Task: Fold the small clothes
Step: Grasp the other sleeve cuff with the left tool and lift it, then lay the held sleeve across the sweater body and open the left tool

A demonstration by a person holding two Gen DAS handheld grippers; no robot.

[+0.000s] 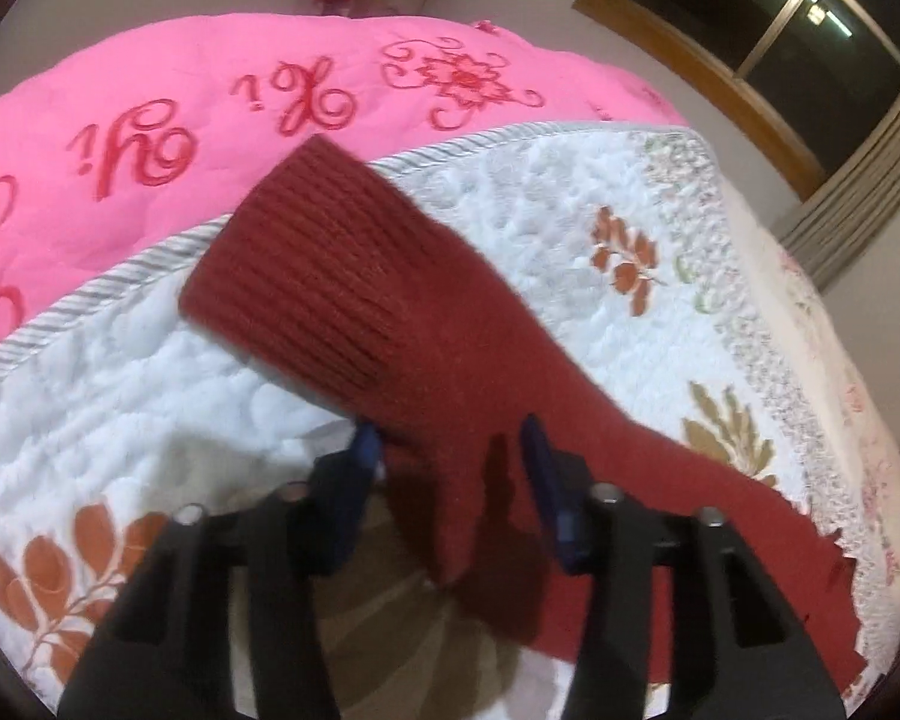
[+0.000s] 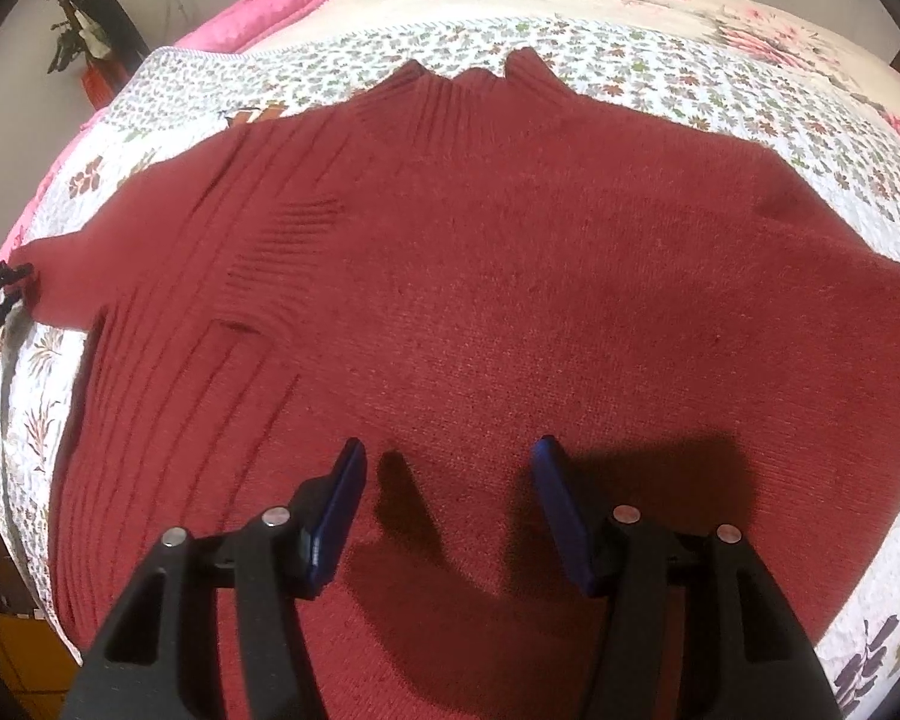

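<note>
While sweater [image 2: 480,276] lies spread flat on quilt [image 2: 660,60], right gripper [image 2: 450,510] hovers above body, jaws apart, empty. Left gripper [image 1: 450,480] straddles sleeve [image 1: 342,264], jaws wide, not clamped. Risk: sleeve slips out, or shallow pinch drags knit, bunching body.

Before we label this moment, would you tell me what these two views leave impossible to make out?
- Left wrist view: whether the left gripper actually pinches the sleeve; the cloth is motion-blurred and drapes over the gap.
- Right wrist view: the sweater hem, hidden behind the right gripper and cut off by the bottom edge.
- Right wrist view: the left gripper's fingers, tiny at the left edge.
</note>
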